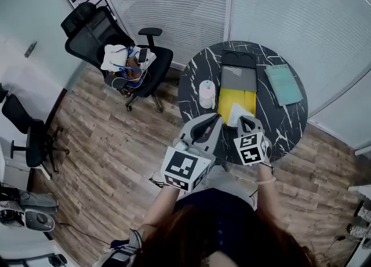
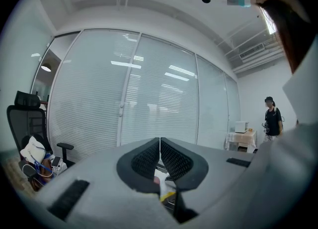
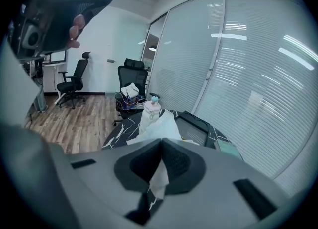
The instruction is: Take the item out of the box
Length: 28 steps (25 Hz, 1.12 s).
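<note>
The round black table (image 1: 290,124) fills the middle of the head view, and the yellow box (image 1: 227,102) lies open near its centre, with its near end toward my 6 o'clock. My left gripper (image 2: 159,141) hangs at the table's 7 o'clock edge, jaws pressed together with nothing between them. My right gripper (image 3: 162,143) sits at the box's 6 o'clock end, jaws clamped on the white item (image 1: 236,113), a limp sheet or bag that rises out past the tips. From above, the item overlaps the near end of the box, and I cannot tell whether it hangs free or touches the box. A white bottle (image 1: 207,94) stands at the box's 9 o'clock. I judge the grasp made and the lift begun, but the item is not yet carried clear of the box.
</note>
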Motion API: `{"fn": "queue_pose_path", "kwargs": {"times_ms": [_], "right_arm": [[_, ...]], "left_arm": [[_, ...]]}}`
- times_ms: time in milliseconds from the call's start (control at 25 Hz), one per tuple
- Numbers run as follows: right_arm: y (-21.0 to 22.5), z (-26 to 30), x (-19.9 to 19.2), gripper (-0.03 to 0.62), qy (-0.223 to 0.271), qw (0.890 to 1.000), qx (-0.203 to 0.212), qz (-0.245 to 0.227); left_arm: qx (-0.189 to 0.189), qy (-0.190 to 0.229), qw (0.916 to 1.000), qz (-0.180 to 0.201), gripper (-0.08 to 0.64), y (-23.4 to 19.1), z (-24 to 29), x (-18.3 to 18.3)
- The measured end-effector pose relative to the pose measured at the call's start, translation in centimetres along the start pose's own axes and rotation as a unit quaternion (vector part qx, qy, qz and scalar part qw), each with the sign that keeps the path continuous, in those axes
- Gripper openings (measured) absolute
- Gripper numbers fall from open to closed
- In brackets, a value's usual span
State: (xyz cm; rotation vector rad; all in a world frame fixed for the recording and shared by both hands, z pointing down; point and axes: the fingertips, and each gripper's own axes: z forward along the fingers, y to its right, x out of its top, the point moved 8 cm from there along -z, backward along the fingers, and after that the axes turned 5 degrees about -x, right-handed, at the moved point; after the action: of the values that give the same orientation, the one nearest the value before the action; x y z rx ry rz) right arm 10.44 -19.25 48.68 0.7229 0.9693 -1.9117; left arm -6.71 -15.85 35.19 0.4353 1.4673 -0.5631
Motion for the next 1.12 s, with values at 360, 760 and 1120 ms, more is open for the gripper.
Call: {"fn": "queue_pose_path", "kwargs": {"times_ms": [360, 760, 1120], "right_arm": [[-1.7, -3.7, 1.0, 0.025, 0.024, 1.0, -0.014, 0.006], [-3.5, -8.0, 0.9, 0.025, 0.042, 0.999, -0.028, 0.004], [-4.5, -12.2, 1.3, 0.025, 0.075, 0.996, -0.041, 0.028]], "left_arm": [[0.005, 0.008, 1.0, 0.0, 0.027, 1.6, -3.6, 0.0], [0.003, 0.024, 0.9997, 0.001, 0.026, 4.1, -7.1, 0.0], [-0.004, 0.027, 0.9996, 0.009, 0.026, 6.4, -9.2, 0.0]]}}
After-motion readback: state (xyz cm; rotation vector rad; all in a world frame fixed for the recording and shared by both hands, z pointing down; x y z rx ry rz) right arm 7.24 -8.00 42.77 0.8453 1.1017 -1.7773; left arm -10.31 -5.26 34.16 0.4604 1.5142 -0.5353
